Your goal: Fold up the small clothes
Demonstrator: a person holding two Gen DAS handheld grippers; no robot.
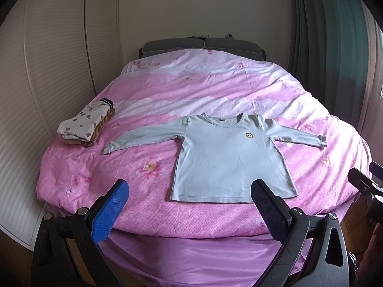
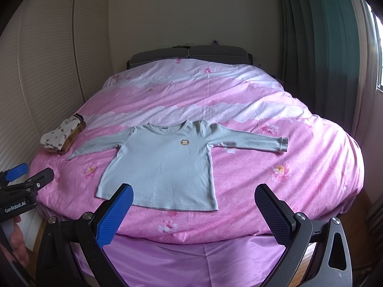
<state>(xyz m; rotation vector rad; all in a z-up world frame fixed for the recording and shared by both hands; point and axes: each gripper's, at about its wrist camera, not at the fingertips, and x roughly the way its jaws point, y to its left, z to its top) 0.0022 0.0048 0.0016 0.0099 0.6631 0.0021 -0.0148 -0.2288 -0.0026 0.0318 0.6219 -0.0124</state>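
You're holding both grippers, left point(image 1: 189, 191) and right point(image 2: 194, 195), wide apart and empty, near the shirt point(image 1: 227, 157). It's lying flat: light, limp cotton. Try pinching a sleeve cuff point(image 1: 322, 140).

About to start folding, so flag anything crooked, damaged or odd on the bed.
Nothing stands out. The light blue shirt lies flat and face up on the pink duvet, both sleeves spread. The folded pile sits tidy near the bed's left edge. Both grippers are open, short of the shirt.

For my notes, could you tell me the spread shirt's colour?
Pale grey-blue shirt, clearest in the right wrist view.
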